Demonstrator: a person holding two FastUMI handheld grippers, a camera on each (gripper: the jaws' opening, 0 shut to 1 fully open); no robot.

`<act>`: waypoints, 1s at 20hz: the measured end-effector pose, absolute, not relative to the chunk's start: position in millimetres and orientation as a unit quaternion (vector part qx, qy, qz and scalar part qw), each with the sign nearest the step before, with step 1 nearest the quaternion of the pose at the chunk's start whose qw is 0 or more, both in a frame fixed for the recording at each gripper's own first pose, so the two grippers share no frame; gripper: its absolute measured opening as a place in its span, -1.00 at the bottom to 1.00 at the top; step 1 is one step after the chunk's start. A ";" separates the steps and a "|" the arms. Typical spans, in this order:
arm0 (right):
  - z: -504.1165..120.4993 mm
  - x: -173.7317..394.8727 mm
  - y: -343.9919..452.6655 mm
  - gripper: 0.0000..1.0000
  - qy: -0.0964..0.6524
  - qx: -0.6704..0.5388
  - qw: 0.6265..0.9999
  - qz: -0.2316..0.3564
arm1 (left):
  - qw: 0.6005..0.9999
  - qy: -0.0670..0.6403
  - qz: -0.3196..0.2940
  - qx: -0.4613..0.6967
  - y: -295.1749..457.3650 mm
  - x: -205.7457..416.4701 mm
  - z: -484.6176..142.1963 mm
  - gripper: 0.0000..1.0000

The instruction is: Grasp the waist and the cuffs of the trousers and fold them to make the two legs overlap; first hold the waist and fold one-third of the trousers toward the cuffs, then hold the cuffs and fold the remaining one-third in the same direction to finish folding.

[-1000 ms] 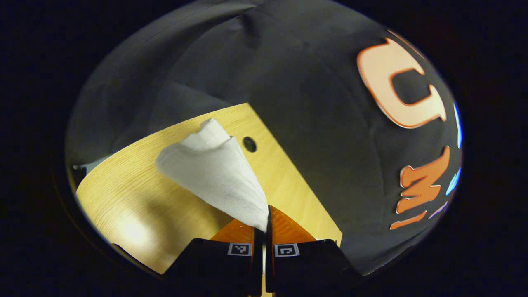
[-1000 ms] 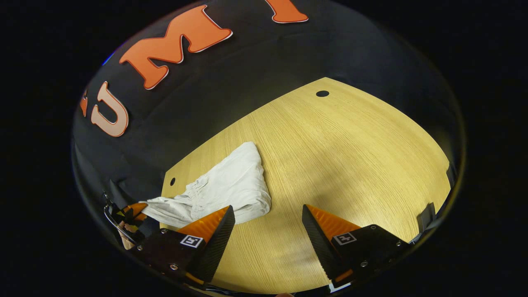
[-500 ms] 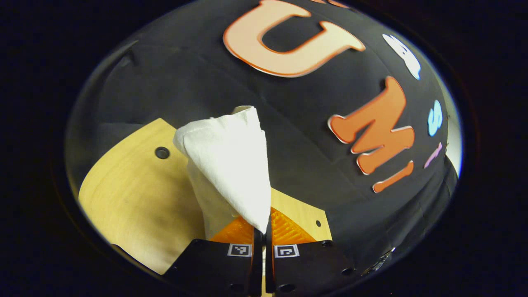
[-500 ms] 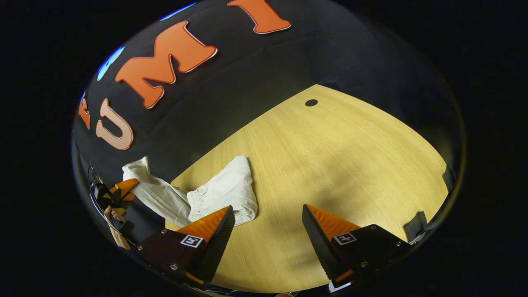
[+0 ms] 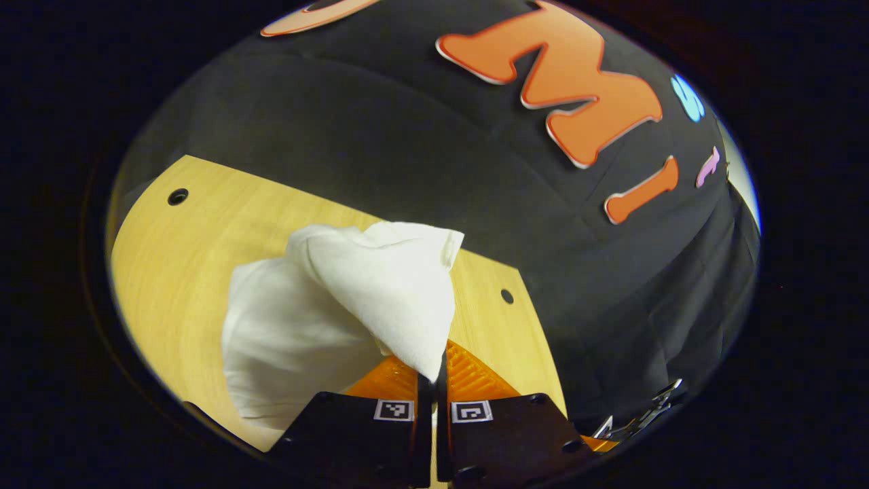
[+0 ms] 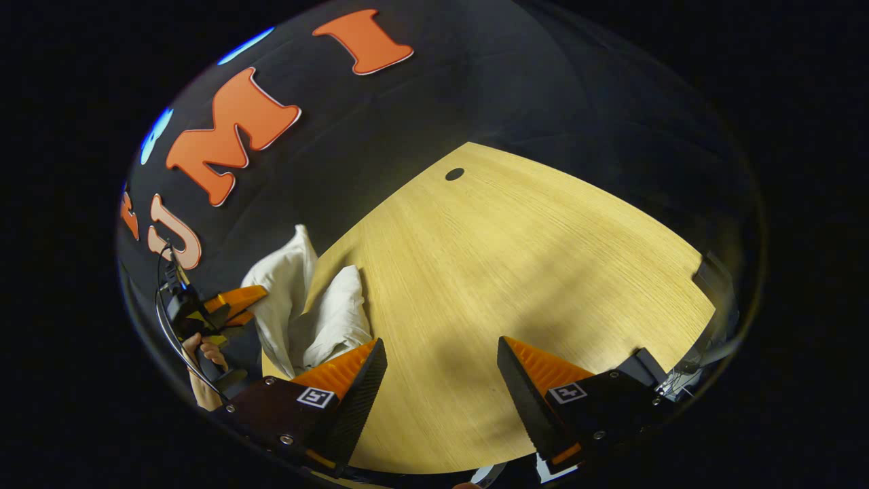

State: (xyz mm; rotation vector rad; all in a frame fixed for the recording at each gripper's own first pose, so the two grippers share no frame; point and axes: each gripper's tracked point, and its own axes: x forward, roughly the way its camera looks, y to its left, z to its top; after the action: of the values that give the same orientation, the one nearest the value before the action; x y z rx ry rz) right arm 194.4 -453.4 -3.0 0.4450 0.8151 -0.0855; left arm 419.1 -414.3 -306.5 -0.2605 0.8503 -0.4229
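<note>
Where the left gripper (image 5: 434, 370) appears at the bottom of the left gripper view, its two fingers are pressed together with a corner of the white cloth trousers (image 5: 339, 305) pinched between them. From that pinched corner the fabric rises and fans out leftward, one fold draped over another, the lower bulk hanging down towards the pale wood-grain tabletop (image 5: 176, 272). Small round holes (image 5: 178, 197) mark the tabletop near its corners, one far left and one at right beside the table's edge. Behind the table hangs the black cloth wall of the booth (image 5: 407, 122).

Seen from the right gripper view, the right gripper (image 6: 441, 373) has its fingers spread wide apart and grips nothing; bare tabletop (image 6: 529, 272) lies between and beyond them. At the left of this view the trousers (image 6: 299, 305) are bunched at the table's edge, partly lifted off the surface: one portion stands upward against the black wall (image 6: 543, 88), another rests on the wood just beside the right gripper's left-hand finger (image 6: 346, 377). Farther left, the left gripper (image 6: 234, 303) is held by a person's hand (image 6: 207, 356), its tips meeting the raised cloth. Which part of the garment is pinched, waist or cuff, cannot be told.
</note>
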 end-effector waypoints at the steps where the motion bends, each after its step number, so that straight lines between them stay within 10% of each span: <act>1: -3.5 191.0 -460.5 0.97 0.393 0.216 0.893 -0.046 | 0.878 0.419 -0.204 -0.108 -426.1 413.5 -321.6 -0.87; 8: -4.2 175.1 -483.8 0.97 0.397 0.223 0.889 -0.062 | 0.855 0.471 -0.217 0.005 -459.2 367.6 -387.8 -0.85; 11: 0.1 177.0 -482.3 0.97 0.395 0.219 0.890 -0.059 | 0.852 0.476 -0.219 0.023 -468.0 347.9 -391.2 0.82; 20: 22.1 203.4 -432.0 0.97 0.388 0.156 0.908 0.013 | 0.908 0.355 -0.206 0.083 -434.4 341.2 -298.8 0.96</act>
State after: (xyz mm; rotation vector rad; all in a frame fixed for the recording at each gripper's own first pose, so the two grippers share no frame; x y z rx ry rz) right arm 203.4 -432.0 22.1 0.3225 0.7998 0.0270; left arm 341.2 -434.4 -298.8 0.1718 0.7328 -0.4249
